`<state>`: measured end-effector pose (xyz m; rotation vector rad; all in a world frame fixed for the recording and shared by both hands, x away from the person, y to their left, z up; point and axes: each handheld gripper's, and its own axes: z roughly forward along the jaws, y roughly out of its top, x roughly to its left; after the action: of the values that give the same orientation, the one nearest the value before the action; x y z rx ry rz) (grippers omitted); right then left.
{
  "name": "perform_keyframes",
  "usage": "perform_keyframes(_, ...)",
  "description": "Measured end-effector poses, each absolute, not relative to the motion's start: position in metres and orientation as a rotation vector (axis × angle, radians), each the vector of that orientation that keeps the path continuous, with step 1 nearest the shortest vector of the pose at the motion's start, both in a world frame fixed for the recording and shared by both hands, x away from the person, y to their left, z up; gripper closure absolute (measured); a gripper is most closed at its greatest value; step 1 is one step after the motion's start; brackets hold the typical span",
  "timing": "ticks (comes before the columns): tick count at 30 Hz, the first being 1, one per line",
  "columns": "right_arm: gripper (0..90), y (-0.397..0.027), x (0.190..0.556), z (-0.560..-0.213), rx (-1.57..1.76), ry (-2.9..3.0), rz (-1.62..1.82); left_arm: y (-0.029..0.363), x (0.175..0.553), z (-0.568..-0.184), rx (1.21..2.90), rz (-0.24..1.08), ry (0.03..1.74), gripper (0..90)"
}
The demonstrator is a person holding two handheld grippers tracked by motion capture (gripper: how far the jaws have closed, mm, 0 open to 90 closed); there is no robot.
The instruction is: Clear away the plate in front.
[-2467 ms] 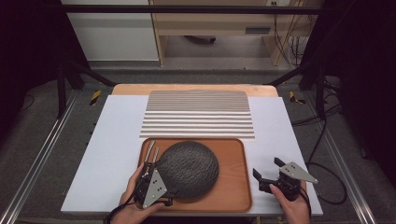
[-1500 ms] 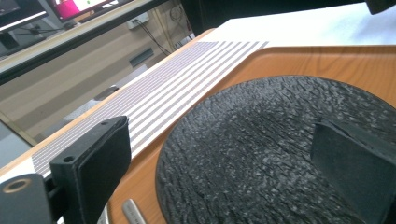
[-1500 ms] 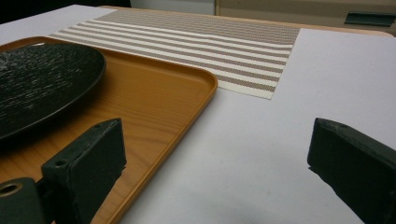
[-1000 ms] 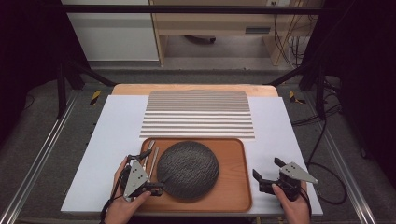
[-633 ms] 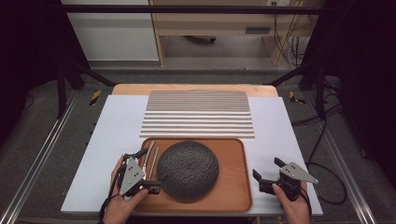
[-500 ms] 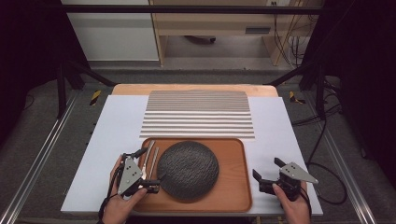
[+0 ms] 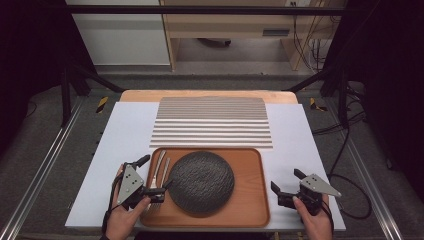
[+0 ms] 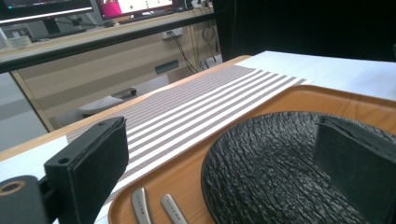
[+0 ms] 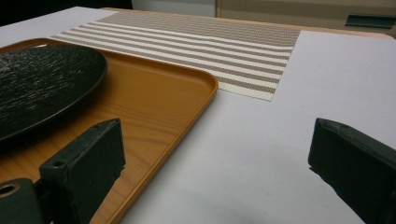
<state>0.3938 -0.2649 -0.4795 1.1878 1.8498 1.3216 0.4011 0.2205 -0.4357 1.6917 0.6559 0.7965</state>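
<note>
Hovering my left gripper point(image 7: 154, 176) over the near left corner of the wooden tray point(image 7: 252, 210), I have its jaws spread wide and holding nothing, one outside the tray's left rim and the other above the dark plate's point(image 7: 201, 182) left edge. The cutlery point(image 7: 159, 172), two metal pieces lying side by side in the strip between rim and plate, sits right below that gap; in the left gripper view I see only the two handle ends point(image 8: 159, 210), so I cannot tell which pieces they are. My right gripper point(image 7: 286, 186) rests on the white table cover point(image 7: 115, 150) just beside the tray's right edge, jaws also apart and empty. The striped placemat point(image 7: 212, 120) lies bare on the far side of the tray.

My worry is the tight space. If I lower the left gripper as it stands, the inner jaw could land on the plate's rim and shove or tip it. The pieces touch or nearly touch, so closing could catch both or flick one away. They lie flat and look slick, so a shallow pinch may slip. Pushing down could also slide the tray, since nothing braces it.
</note>
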Motion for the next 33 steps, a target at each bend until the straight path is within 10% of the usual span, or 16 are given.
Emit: perform_keyframes(33,3.7,-0.266,0.394,-0.479,1.192,1.851,1.343,0.244,0.405,-0.429,1.592,0.766,0.761,2.7)
